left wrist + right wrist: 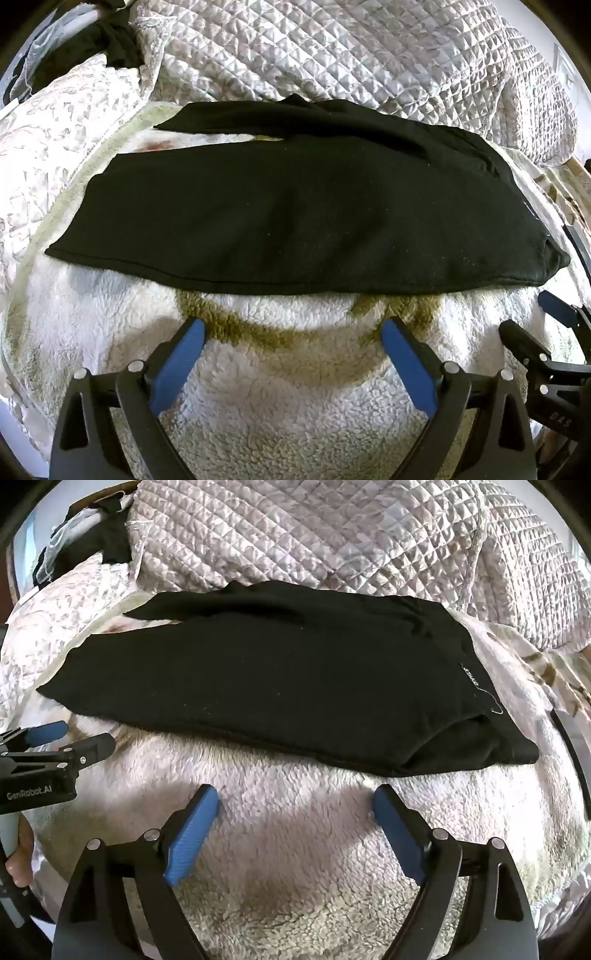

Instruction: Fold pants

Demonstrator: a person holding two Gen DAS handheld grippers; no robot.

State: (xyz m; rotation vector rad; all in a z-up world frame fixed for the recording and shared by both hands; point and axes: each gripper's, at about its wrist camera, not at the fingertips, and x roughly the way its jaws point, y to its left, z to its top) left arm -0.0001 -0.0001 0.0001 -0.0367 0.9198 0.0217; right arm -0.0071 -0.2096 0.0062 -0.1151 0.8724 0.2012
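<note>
Left gripper (293, 328): jaws wide apart, empty, above the fleece blanket (280, 406) near the bed's front edge. Black pants (295, 214) lie flat across mid-bed; the far leg is partly hidden. Right gripper (295, 797): spread wide, empty. Waistband label (471, 675) is unreadable.
</note>
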